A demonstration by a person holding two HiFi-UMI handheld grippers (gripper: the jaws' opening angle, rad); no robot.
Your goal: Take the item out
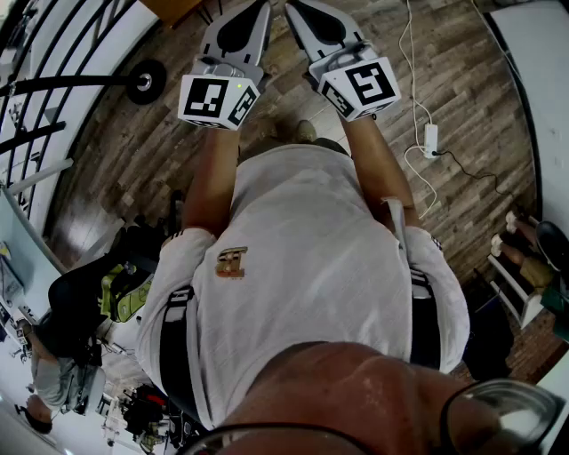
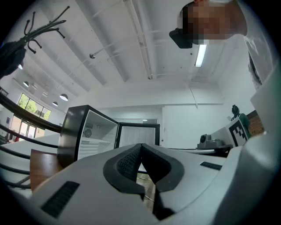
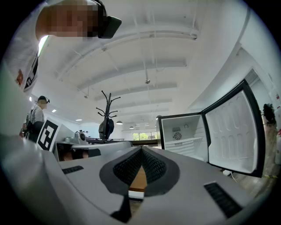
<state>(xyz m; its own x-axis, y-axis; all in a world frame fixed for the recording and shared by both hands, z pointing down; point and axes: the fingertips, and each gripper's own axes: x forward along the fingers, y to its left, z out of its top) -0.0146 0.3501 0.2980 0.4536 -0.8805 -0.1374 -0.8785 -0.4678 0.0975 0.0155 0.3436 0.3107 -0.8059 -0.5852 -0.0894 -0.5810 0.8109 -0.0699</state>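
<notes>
A small black fridge (image 2: 74, 132) stands with its door open and its white inside showing; the right gripper view has the same fridge (image 3: 182, 136) with the door (image 3: 232, 132) swung right. I make out no item on its shelves. My left gripper (image 2: 141, 146) is shut, pads touching, nothing between them. My right gripper (image 3: 142, 150) is shut and empty too. In the head view both grippers are held out in front of the person's chest over the wooden floor, the left gripper (image 1: 238, 31) beside the right gripper (image 1: 322, 22). The fridge is some way off from both.
A coat rack (image 3: 107, 112) and a wooden table (image 2: 41, 162) stand beyond the grippers. A power strip (image 1: 429, 138) with cables lies on the floor (image 1: 462, 98) at the right. A white tabletop (image 1: 542, 53) is at the far right, a black wheel (image 1: 145, 82) at the left.
</notes>
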